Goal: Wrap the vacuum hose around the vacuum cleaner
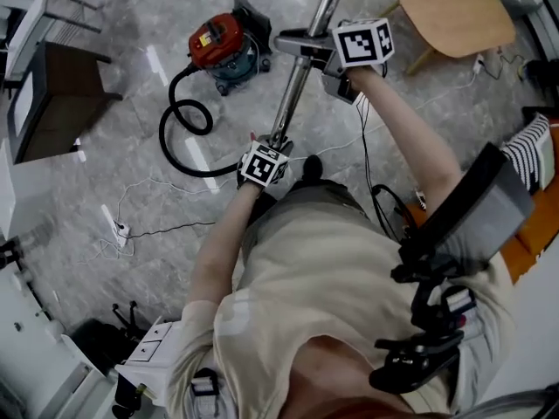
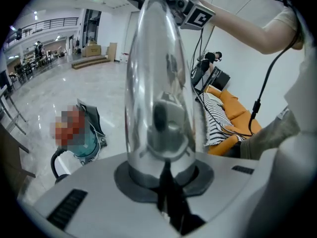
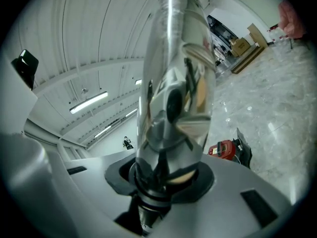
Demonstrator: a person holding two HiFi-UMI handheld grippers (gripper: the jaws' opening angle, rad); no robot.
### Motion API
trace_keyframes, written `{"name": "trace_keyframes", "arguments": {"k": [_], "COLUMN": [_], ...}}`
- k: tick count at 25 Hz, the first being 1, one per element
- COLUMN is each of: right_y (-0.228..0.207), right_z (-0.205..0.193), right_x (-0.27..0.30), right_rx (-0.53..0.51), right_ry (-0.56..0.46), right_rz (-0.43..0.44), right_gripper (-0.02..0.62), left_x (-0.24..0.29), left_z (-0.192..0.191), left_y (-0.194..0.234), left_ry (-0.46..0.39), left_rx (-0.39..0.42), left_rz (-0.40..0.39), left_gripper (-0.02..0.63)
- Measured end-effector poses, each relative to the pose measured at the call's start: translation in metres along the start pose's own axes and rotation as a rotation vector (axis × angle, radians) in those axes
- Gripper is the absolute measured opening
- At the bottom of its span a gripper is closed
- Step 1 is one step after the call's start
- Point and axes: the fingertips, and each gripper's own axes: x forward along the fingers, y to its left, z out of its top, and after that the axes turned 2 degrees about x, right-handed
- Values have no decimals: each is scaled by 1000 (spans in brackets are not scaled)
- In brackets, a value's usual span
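The red vacuum cleaner (image 1: 224, 44) stands on the marble floor at the upper left, and its black hose (image 1: 182, 138) curls in a loop in front of it. A chrome wand (image 1: 301, 64) slants from the top of the head view down toward me. My left gripper (image 1: 278, 140) is shut on the wand's lower end and my right gripper (image 1: 311, 47) is shut higher up. In the left gripper view the chrome wand (image 2: 157, 83) fills the jaws of the gripper (image 2: 163, 178), with the vacuum cleaner (image 2: 77, 132) behind. The right gripper (image 3: 161, 178) likewise clamps the wand (image 3: 178, 78); the vacuum cleaner (image 3: 225, 149) lies beyond.
A round wooden stool (image 1: 458, 11) stands at the upper right and a dark cabinet (image 1: 52, 99) at the left. A white power strip (image 1: 122, 230) with thin cables lies on the floor. An orange sofa with a striped cushion (image 1: 534, 151) is at the right edge.
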Motion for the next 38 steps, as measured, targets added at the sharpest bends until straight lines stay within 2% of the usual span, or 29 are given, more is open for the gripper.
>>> {"name": "trace_keyframes", "arguments": {"k": [4, 7, 9, 14, 18, 23, 31, 38], "right_y": [5, -5, -6, -22, -46, -70, -102, -103], "right_z": [22, 43, 54, 68, 92, 126, 159, 189], "right_x": [-24, -34, -27, -7, 3, 32, 83, 99], "right_rx": [-48, -73, -91, -154, -192, -206, -229, -275], "right_ry": [16, 1, 3, 81, 114, 133, 241, 301], "right_rz": [-2, -37, -35, -72, -123, -160, -240, -215], "right_gripper": [124, 124, 124, 124, 124, 124, 124, 125], "left_x": [6, 16, 21, 44, 59, 62, 58, 57], "left_z": [32, 59, 69, 94, 124, 154, 194, 227], "left_y": [-7, -4, 7, 28, 43, 74, 107, 121], "left_ry": [-18, -38, -59, -138, -181, -218, -300, -322], "left_rx": [3, 19, 27, 21, 23, 5, -41, -53], "left_rz": [30, 2, -14, -51, -118, -171, -290, -319], "left_gripper": [66, 66, 66, 66, 67, 67, 69, 71]}}
